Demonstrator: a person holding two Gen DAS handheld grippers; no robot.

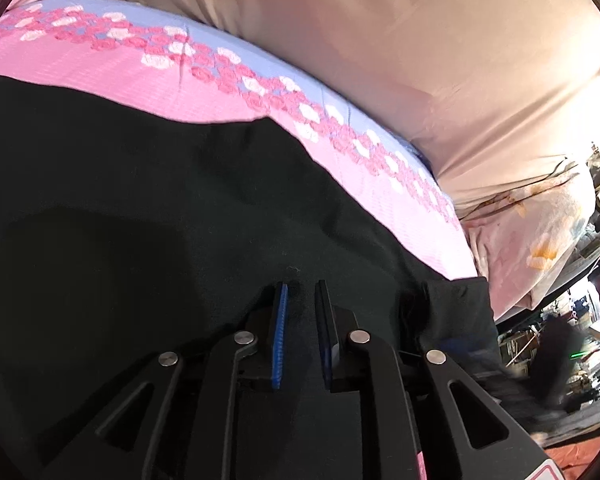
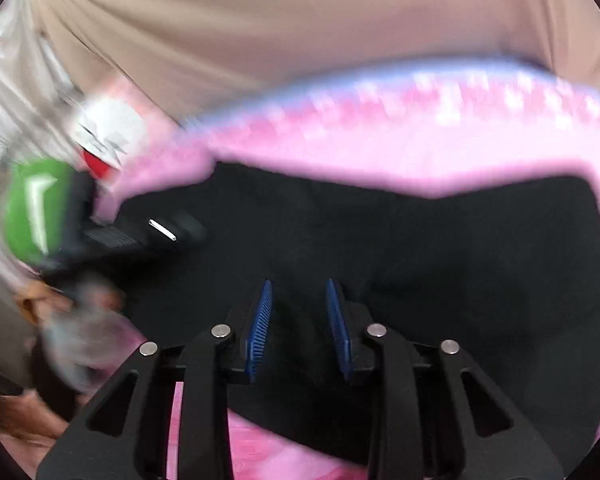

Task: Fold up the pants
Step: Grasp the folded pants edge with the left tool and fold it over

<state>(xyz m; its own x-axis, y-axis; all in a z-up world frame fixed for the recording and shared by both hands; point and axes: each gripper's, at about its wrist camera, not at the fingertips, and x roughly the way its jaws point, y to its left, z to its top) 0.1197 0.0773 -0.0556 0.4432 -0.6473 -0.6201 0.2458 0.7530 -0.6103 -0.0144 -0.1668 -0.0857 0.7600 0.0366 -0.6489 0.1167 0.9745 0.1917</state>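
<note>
- Black pants lie flat on the pink bed cover, under and ahead of both pairs of fingers.
- Left gripper fingers stand slightly apart over cloth; whether they pinch it, you cannot tell.
- Right gripper fingers are apart, cloth between them (bite deep, both layers).

Left tool narrowly parted over black pants, pink bedsheet beyond

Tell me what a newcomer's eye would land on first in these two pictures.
First the black pants, a dark mass spread over the pink flowered bedsheet and filling the lower half of both views. Next the blue-padded tongs in the foreground: the left tongs and the right tongs, both over the black cloth. Last, a blurred green and white device at the left edge of the right wrist view.
</note>
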